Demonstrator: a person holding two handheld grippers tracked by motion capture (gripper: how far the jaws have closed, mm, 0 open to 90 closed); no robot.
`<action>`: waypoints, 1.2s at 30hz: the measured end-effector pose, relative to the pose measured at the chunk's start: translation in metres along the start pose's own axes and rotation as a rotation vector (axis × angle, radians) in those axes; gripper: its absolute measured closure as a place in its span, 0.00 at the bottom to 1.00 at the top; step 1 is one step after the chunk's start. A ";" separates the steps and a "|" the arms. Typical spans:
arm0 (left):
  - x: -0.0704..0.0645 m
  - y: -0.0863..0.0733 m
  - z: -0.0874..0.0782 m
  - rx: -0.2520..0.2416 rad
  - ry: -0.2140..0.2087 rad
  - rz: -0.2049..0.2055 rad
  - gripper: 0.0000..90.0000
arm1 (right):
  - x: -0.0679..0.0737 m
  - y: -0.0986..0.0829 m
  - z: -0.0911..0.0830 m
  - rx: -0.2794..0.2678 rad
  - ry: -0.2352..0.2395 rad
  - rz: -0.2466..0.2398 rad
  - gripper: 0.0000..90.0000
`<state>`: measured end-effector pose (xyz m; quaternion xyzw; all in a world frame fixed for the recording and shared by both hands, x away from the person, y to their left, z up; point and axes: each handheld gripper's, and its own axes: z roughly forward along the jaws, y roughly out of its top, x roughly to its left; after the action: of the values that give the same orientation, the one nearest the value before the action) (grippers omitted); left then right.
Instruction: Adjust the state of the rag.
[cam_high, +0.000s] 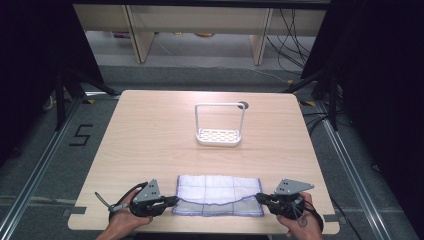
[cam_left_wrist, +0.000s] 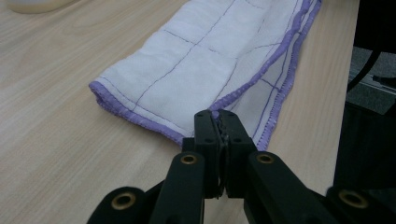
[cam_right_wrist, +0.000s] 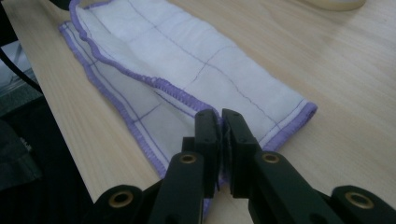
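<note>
Nearest the camera, the left gripper is seen with its jaws pressed together on the purple hem of the cloth, just ahead of its tips. The right gripper is likewise clamped on the hem at the opposite short end, so the cloth lies stretched between the two, along the table's near edge. Both ends appear to be pinched at once so that the upper layer can be lifted evenly and folded or carried without sagging; this is judged from the matched grips.

The cloth is white, thin and loosely woven, crossed by fine purple grid lines and bordered by a thick purple overlock stitch. It is already folded lengthwise: an upper layer is laid over a lower one, whose edge shows beside each gripper's tips. It is expected to be limp and to drape when raised.

Well beyond both grippers, a white wire rack stands upright, apart from the cloth.
</note>
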<state>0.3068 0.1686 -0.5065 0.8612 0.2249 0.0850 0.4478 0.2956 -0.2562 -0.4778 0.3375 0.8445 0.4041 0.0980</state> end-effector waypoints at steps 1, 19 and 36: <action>-0.001 0.000 0.001 -0.007 -0.006 -0.003 0.96 | 0.001 -0.001 0.000 0.003 -0.009 -0.020 0.95; -0.008 -0.005 -0.002 0.017 0.005 -0.043 0.64 | 0.009 -0.018 -0.014 0.013 0.006 0.015 0.69; 0.038 0.037 0.024 -0.028 0.108 -0.115 0.47 | 0.004 -0.005 0.002 0.051 -0.125 0.158 0.48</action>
<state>0.3604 0.1505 -0.4923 0.8347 0.2966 0.1085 0.4512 0.2908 -0.2547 -0.4827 0.4301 0.8174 0.3673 0.1096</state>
